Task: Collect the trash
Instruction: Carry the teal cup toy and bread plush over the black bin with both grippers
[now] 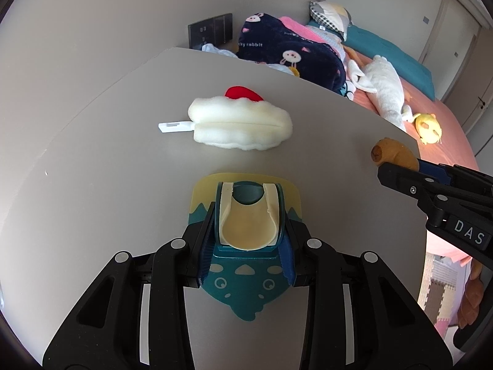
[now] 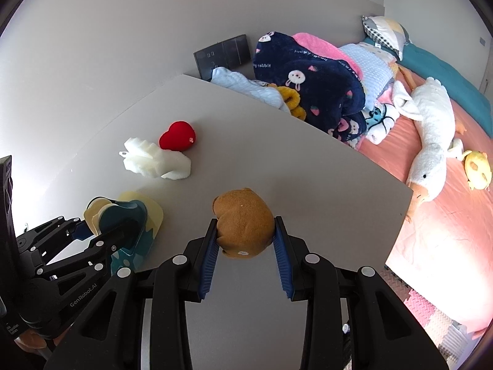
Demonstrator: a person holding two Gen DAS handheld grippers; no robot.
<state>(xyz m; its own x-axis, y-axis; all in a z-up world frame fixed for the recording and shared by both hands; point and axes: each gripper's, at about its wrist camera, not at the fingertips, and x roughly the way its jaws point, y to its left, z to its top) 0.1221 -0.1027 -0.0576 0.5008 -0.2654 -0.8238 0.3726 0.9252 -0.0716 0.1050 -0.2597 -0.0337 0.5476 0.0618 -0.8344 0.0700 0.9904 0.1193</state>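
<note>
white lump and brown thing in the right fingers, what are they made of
White lump: looks like soft foam or sponge, matte, with a porous, wavy cut edge. Brown thing: looks like plush fabric, fuzzy nap, bulging between the right gripper's fingers, so probably stuffed.

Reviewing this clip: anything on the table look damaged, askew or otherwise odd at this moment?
One thing: the white foam piece lies on the table with a ragged, torn-looking outline and a slit along its length, partly covering a small white plastic tab. A red heart sits right beside it. Nothing is spilled.
</note>
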